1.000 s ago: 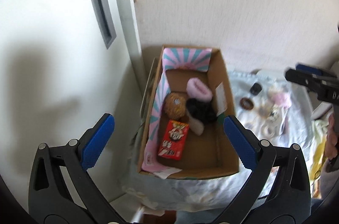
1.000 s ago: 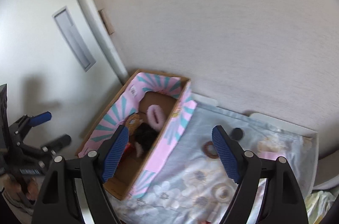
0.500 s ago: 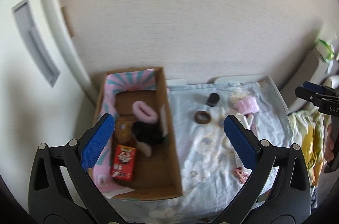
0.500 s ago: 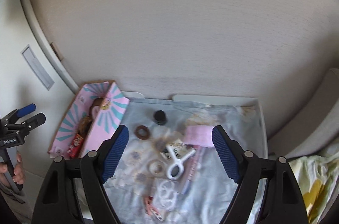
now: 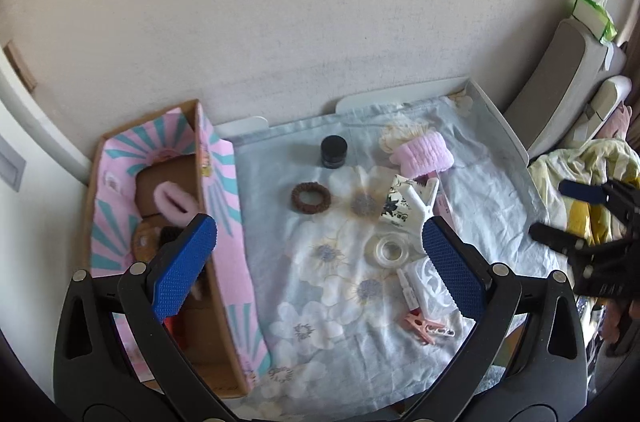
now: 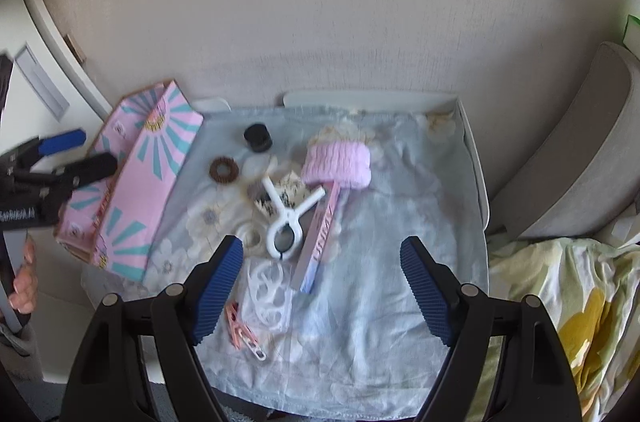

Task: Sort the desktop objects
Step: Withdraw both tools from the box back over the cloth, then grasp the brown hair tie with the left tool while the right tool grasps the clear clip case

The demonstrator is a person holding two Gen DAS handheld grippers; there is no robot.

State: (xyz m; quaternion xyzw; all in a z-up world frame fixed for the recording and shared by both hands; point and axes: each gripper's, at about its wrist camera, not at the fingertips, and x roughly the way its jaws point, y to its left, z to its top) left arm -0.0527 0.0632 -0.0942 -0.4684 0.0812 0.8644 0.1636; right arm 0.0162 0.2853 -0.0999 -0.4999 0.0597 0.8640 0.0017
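The sorting looks partly done. The cardboard box [image 5: 224, 206] already holds a pink scrunchie [image 5: 176, 200], something dark and a round brown item; what lies deeper is hidden behind the left gripper [image 5: 316, 266]. Much is left on the flowered cloth [image 5: 316, 302] just right of the box: a brown hair tie [image 5: 311, 198] nearest the box, a black jar [image 5: 333, 151] behind it, then farther from the box a pink headband [image 6: 337, 166], a white clip [image 6: 289, 221], a long pink carton [image 6: 320, 242], a tape roll [image 5: 390, 249] and a pink clothespin [image 5: 427, 328]. Both grippers hang above the cloth with jaws wide apart and nothing between them; the right gripper [image 6: 322, 286] is farther from the box. No pick has begun, so most items remain.
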